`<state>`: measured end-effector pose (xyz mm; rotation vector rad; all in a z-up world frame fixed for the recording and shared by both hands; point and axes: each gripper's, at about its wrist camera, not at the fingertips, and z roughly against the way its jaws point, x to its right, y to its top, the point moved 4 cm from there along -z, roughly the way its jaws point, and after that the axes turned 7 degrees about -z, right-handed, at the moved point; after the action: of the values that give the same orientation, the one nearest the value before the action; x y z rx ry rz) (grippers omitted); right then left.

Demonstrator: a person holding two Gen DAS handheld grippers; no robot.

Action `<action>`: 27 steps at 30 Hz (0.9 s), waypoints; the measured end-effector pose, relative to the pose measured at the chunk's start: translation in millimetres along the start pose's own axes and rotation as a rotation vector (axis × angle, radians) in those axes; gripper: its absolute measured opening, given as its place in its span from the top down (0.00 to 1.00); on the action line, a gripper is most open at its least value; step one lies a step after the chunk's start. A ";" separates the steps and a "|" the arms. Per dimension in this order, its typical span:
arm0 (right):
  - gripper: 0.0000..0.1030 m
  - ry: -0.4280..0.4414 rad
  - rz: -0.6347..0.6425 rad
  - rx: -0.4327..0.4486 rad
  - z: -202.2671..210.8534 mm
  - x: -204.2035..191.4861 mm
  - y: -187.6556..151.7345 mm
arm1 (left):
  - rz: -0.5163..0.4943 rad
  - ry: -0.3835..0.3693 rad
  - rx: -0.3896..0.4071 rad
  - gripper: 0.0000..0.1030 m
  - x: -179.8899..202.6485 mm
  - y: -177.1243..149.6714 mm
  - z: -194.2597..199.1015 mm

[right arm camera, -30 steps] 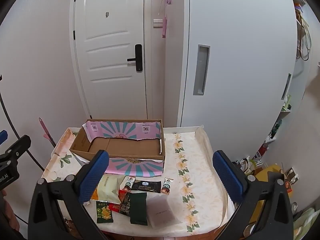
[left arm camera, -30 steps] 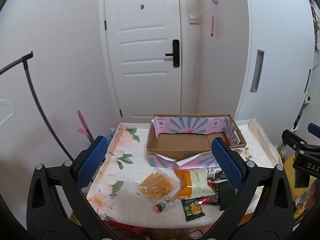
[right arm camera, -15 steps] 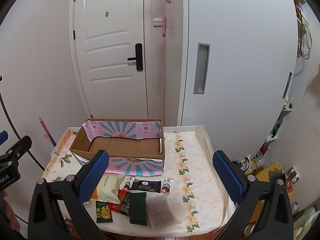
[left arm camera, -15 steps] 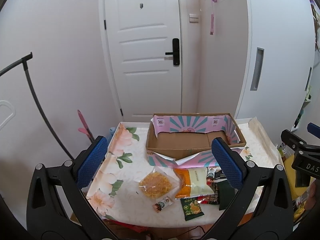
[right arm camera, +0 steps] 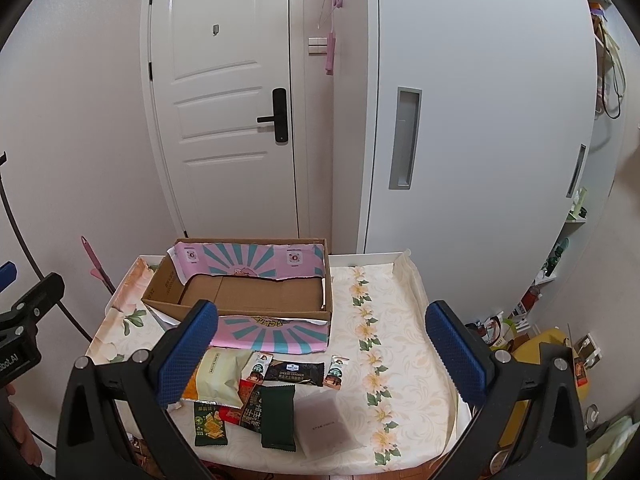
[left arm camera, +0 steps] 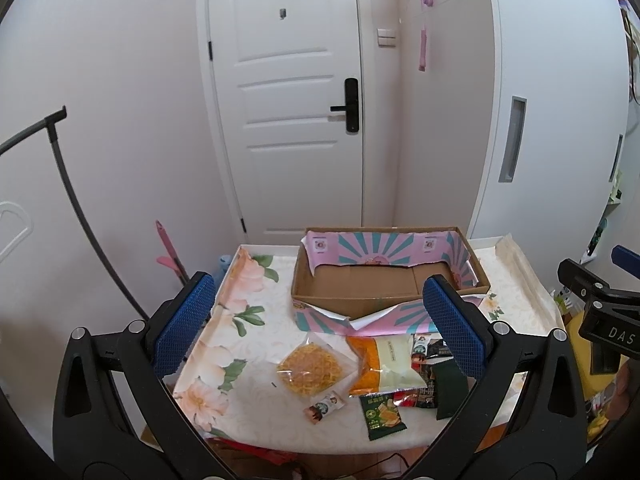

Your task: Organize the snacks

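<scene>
Left gripper [left arm camera: 320, 320] hangs wide open above the surface [left arm camera: 248, 344]; snack packets [left arm camera: 384, 364] lie bunched just in front of the cardboard box [left arm camera: 384, 284], noodle packet [left arm camera: 312, 368] beside them.

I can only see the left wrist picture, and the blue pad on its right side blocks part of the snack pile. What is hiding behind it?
Observer: A black bar-shaped wrapper marked cheese cracker lies flat just in front of the open cardboard box.
Operator: Is there anything further out on that side?
Observer: Yes, a flat white square packet lies right next to the dark green rectangular packet, near the table's front edge.
Operator: Is the other gripper holding a snack?
Observer: No. The right gripper is open, with nothing between its fingers.
</scene>
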<state>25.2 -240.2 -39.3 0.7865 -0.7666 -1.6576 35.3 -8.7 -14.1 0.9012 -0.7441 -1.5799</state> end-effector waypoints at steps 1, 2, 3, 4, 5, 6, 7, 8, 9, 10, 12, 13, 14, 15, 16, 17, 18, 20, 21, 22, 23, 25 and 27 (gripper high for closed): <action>0.00 0.002 0.000 0.000 0.3 1.0 -0.2 | -0.001 0.001 -0.001 0.00 0.5 0.2 0.1; 0.00 0.002 0.002 0.000 0.8 0.5 -0.6 | -0.001 0.001 -0.001 0.00 0.7 0.1 0.1; 0.00 0.002 0.003 -0.001 0.8 -0.4 -0.9 | -0.001 0.003 -0.003 0.00 0.4 0.3 0.7; 0.00 0.003 0.004 -0.001 0.8 -1.5 -1.0 | 0.001 0.005 -0.002 0.00 -0.1 0.6 2.0; 0.00 0.004 0.004 0.000 2.1 0.0 -1.6 | 0.002 0.007 0.000 0.00 -0.7 1.0 2.8; 0.00 0.005 0.004 -0.001 2.5 -0.1 -1.8 | 0.002 0.007 0.001 0.00 -1.1 1.5 3.5; 0.00 0.006 0.005 -0.001 2.8 -0.9 -2.1 | 0.004 0.007 0.002 0.00 -1.6 1.8 4.5; 0.00 0.006 0.005 -0.001 3.3 -0.8 -2.4 | 0.006 0.007 0.004 0.00 -2.3 1.6 5.5; 0.00 0.006 0.006 -0.001 3.7 -1.7 -2.5 | 0.009 0.007 0.006 0.00 -3.0 1.9 6.2; 0.00 0.007 0.005 -0.001 3.7 -1.2 -2.4 | 0.010 0.007 0.008 0.00 -4.0 1.5 6.8; 0.00 0.008 0.006 -0.003 3.5 -1.7 -2.7 | 0.010 0.011 0.008 0.00 -5.0 1.1 7.2; 0.00 0.008 0.008 -0.004 3.1 -1.9 -2.9 | 0.010 0.013 0.007 0.00 -5.3 0.6 7.1; 0.00 0.008 0.008 -0.004 3.2 -2.2 -3.3 | 0.010 0.015 0.008 0.00 -5.8 0.5 7.5; 0.00 0.009 0.008 -0.005 3.1 -2.3 -3.2 | 0.011 0.015 0.009 0.00 -6.4 0.2 7.9; 0.00 0.010 0.008 -0.004 3.7 -2.9 -3.5 | 0.013 0.015 0.010 0.00 -7.1 0.0 8.3; 0.00 0.008 0.009 -0.004 3.7 -3.1 -3.4 | 0.015 0.016 0.011 0.00 -7.9 0.0 8.7; 0.00 0.009 0.009 -0.004 3.6 -2.9 -3.2 | 0.016 0.017 0.012 0.00 -8.0 0.0 8.9; 0.00 0.011 0.009 -0.004 4.2 -3.5 -3.4 | 0.017 0.018 0.013 0.00 -8.6 -0.3 8.2; 0.00 0.011 0.009 -0.003 4.7 -4.1 -3.6 | 0.017 0.017 0.012 0.00 -8.8 -0.3 8.2; 0.00 0.012 0.010 -0.003 5.1 -4.7 -3.7 | 0.017 0.018 0.013 0.00 -8.9 -0.6 8.5; 0.00 0.012 0.009 -0.004 4.6 -4.1 -3.1 | 0.017 0.019 0.013 0.00 -8.8 -0.5 8.5; 0.00 0.012 0.009 -0.004 4.7 -4.5 -3.0 | 0.015 0.018 0.012 0.00 -8.9 -0.5 8.4; 0.00 0.011 0.009 -0.004 5.2 -4.9 -3.2 | 0.014 0.019 0.012 0.00 -8.7 -0.4 8.6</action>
<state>20.2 -234.3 -38.4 0.7880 -0.7583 -1.6448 28.5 -0.1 -8.6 0.9168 -0.7449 -1.5543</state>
